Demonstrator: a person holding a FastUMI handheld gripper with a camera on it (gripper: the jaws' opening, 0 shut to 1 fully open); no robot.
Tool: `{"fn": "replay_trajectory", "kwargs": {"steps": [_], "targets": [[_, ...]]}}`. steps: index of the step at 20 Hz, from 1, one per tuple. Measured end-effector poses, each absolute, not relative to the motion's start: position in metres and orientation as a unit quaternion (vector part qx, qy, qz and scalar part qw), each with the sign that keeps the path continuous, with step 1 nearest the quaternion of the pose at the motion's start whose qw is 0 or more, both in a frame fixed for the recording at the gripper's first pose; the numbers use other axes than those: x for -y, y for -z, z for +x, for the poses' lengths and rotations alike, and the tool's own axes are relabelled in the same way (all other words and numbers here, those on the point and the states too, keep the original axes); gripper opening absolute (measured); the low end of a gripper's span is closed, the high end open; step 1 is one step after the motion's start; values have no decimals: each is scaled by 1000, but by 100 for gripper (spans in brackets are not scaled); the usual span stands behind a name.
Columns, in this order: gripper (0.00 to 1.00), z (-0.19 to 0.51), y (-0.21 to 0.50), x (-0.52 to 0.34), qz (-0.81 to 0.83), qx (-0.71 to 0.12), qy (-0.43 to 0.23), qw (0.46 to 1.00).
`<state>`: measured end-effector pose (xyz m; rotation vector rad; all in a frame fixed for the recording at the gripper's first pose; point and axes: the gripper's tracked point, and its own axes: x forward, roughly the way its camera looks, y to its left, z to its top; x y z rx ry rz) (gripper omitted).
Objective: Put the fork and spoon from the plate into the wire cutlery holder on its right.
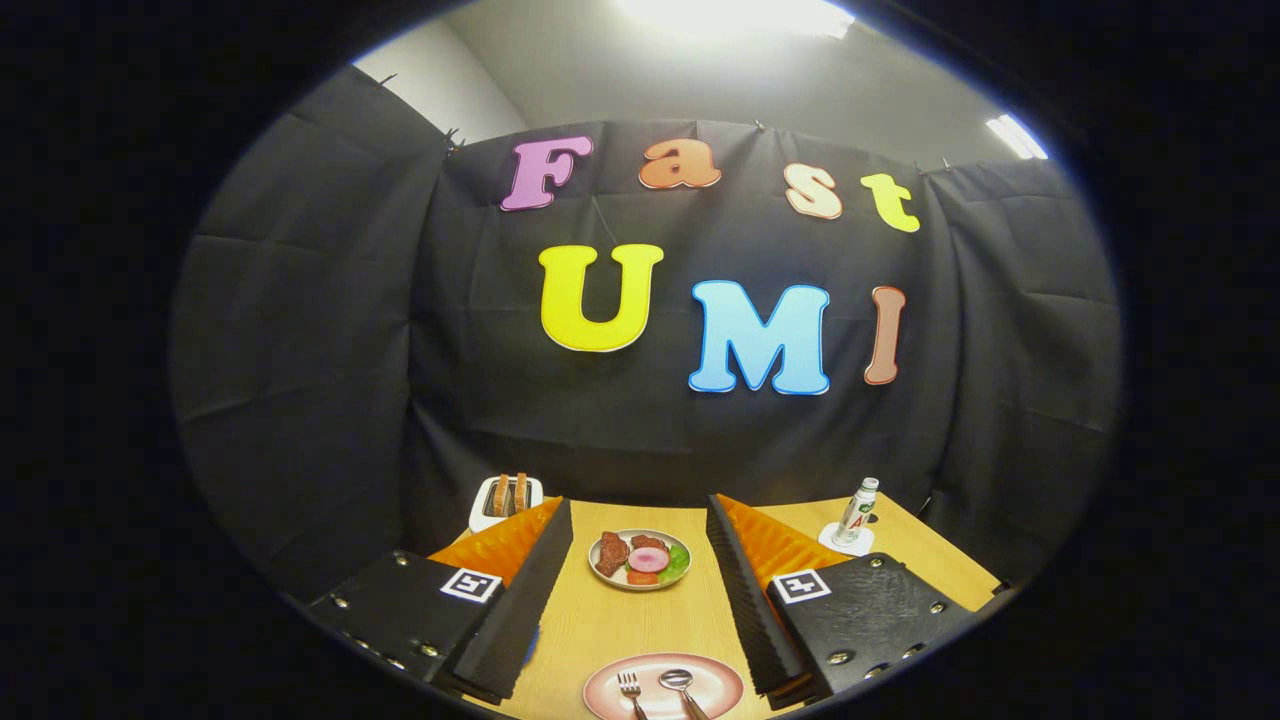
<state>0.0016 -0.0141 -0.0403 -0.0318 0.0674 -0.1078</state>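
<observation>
A pink plate [715, 678] lies on the wooden table [610, 620], low between my fingers. On it rest a fork [630, 690] at the left and a spoon [682, 685] at the right, both with heads pointing away from me. My gripper [640, 520] hangs above the table, open, with nothing between its fingers. The plate sits nearer to me than the fingertips.
A second plate [604, 574] with meat, a pink slice and greens [675, 563] lies just ahead between the fingertips. A white toaster [506, 500] with bread stands at the far left. A small bottle [857, 510] on a white coaster stands at the far right.
</observation>
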Motion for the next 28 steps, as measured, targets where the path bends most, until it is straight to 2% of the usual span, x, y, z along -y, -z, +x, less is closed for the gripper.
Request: {"fn": "replay_trajectory", "kwargs": {"steps": [11, 20, 28], "targets": [[83, 11, 66, 27, -13, -77, 62, 995], [84, 8, 146, 48, -26, -210, 83, 974], [84, -8, 235, 59, -15, -348, 96, 932]]}}
